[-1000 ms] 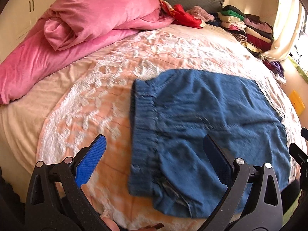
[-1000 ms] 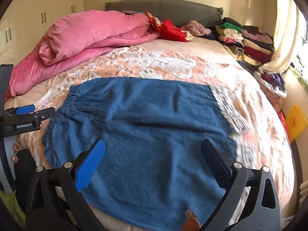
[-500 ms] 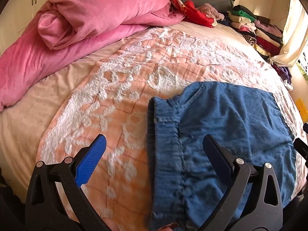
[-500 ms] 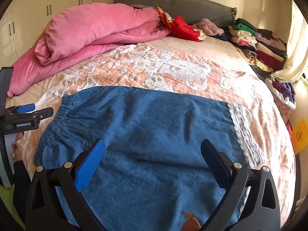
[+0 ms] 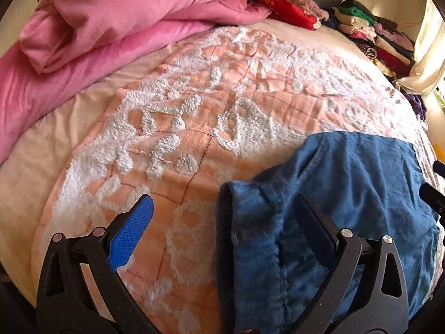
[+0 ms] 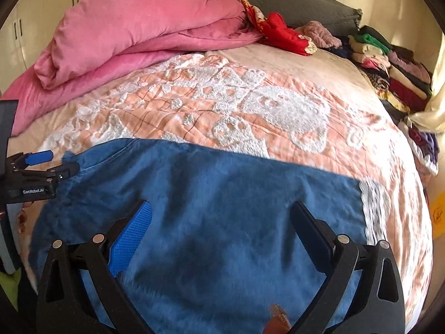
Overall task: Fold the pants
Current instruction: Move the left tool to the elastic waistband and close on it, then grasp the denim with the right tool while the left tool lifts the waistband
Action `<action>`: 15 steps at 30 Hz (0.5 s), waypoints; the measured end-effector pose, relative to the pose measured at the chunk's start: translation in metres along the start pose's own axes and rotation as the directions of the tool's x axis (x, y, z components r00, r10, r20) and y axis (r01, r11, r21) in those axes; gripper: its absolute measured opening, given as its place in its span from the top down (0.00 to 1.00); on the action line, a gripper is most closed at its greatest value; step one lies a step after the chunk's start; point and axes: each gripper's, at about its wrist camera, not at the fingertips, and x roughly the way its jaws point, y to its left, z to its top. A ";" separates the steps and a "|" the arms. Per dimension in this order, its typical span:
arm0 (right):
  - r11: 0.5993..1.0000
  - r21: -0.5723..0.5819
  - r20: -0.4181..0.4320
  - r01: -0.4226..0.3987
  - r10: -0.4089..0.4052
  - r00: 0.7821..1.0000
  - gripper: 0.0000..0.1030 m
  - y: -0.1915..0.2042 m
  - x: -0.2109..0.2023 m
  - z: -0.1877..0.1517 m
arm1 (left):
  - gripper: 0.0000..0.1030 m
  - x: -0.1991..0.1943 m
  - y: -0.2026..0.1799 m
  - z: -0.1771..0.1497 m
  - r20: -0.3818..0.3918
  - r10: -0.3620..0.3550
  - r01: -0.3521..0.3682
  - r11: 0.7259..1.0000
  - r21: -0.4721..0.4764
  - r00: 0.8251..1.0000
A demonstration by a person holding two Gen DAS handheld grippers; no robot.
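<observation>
Blue denim pants lie flat, folded, on the peach bedspread, waistband to the left. In the left wrist view the elastic waistband runs up between the fingers of my left gripper, which is open and holds nothing; its right finger hangs over the cloth. My right gripper is open too, low over the middle of the pants. In the right wrist view the left gripper sits by the waistband's far corner.
A rolled pink duvet fills the far left of the bed. Red clothing and stacks of folded clothes line the grey headboard and the right side. A pale curtain hangs at right.
Both grippers have moved forward and lower over the bed. The left one has shifted toward the waistband's far corner. Both stay open; the pants have not moved.
</observation>
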 end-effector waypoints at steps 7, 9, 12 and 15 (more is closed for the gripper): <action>0.997 -0.077 -0.015 -0.022 0.021 1.000 0.04 0.013 0.029 0.020 | 0.41 0.010 -0.005 -0.002 0.020 -0.019 0.019 1.000 0.015 1.000; 0.996 -0.089 -0.031 -0.026 0.023 0.999 0.04 0.016 0.038 0.025 | 0.62 0.013 -0.007 -0.001 0.022 -0.061 0.061 0.998 0.024 0.998; 0.990 -0.138 -0.038 -0.008 0.003 0.999 0.04 0.020 0.049 0.030 | 0.71 0.006 -0.010 -0.004 0.067 -0.070 0.067 0.997 0.045 0.995; 0.983 -0.184 -0.041 -0.010 0.003 0.999 0.04 0.022 0.057 0.036 | 0.73 -0.010 -0.010 -0.007 0.122 -0.078 0.072 0.996 0.058 0.989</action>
